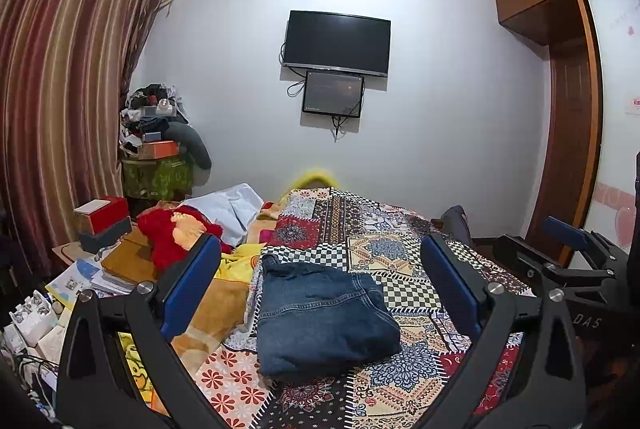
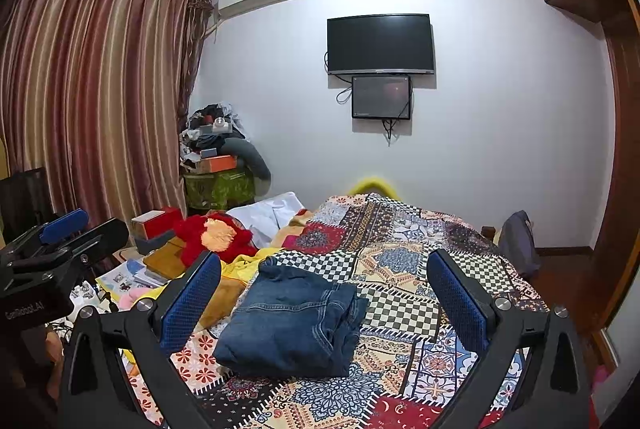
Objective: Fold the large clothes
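Observation:
A pair of blue jeans [image 1: 320, 317] lies folded into a compact bundle on the patchwork bedspread [image 1: 400, 253]. It also shows in the right wrist view [image 2: 292, 325] on the same bedspread [image 2: 400, 269]. My left gripper [image 1: 320, 281] is open and empty, held above and short of the jeans, which lie between its blue pads. My right gripper [image 2: 324, 297] is open and empty, likewise raised over the jeans. The right gripper shows at the far right of the left wrist view [image 1: 568, 253], and the left gripper shows at the left of the right wrist view [image 2: 60, 241].
A red and orange plush toy [image 1: 176, 233] and a yellow blanket [image 1: 236, 265] lie left of the jeans. A cluttered bedside table with boxes [image 1: 102, 219] and papers stands at the left. A wall television [image 1: 336, 43], curtains [image 1: 60, 89] and a wardrobe [image 1: 568, 129] surround the bed.

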Demonstrator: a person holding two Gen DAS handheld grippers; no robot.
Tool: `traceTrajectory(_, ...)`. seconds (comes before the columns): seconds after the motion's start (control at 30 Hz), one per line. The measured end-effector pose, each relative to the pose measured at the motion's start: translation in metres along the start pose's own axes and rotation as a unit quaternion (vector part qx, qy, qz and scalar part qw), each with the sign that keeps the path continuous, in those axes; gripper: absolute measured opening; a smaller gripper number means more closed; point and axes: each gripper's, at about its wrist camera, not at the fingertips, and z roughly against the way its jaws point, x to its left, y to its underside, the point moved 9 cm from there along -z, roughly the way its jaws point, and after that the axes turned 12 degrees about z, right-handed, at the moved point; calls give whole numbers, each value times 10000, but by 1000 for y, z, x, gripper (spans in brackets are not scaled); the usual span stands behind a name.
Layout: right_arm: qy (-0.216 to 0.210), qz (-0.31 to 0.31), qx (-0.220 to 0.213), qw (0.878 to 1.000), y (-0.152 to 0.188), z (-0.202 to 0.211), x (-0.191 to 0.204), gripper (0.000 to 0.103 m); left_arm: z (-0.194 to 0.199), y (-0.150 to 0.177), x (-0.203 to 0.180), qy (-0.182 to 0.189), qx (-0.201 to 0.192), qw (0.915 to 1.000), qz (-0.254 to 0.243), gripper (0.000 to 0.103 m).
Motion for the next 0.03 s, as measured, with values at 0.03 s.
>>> traceTrajectory(0.03,1,-7,-2,10000,0,0,1,102,0,0,0,1,8,10000,14,101)
